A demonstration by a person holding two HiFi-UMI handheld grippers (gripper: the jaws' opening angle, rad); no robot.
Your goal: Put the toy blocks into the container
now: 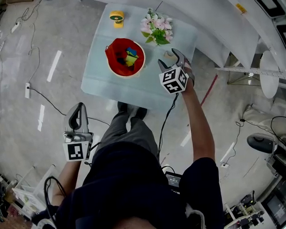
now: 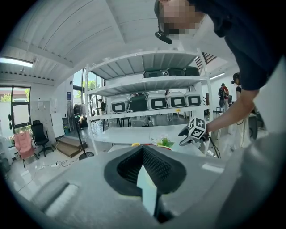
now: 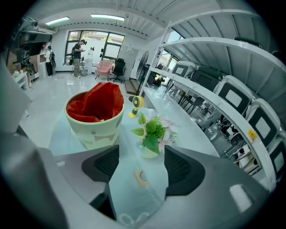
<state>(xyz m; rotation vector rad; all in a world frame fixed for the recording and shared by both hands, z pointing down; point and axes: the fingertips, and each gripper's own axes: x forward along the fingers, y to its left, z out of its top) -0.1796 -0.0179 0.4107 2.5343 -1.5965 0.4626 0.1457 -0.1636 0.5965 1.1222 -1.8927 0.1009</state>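
The container [image 1: 125, 57] is a pale pot with a red liner, standing mid-table with several coloured toy blocks [image 1: 131, 54] inside. In the right gripper view the container [image 3: 94, 117] rises at the left. A small beige arch block [image 3: 140, 178] lies on the table, between and just ahead of the jaws of my right gripper [image 3: 140, 163]. That right gripper [image 1: 171, 58] is open over the table's right part, near the beige block [image 1: 169, 53]. My left gripper [image 1: 77, 110] hangs low over the floor, away from the table. The left gripper [image 2: 143, 154] is shut and holds nothing.
A pot of pink flowers [image 1: 157, 31] stands at the back right of the pale blue table [image 1: 102, 82], a yellow toy [image 1: 117, 19] at the back. The flowers [image 3: 152, 134] sit close beyond the beige block. Cables run over the floor; white shelving stands behind the table.
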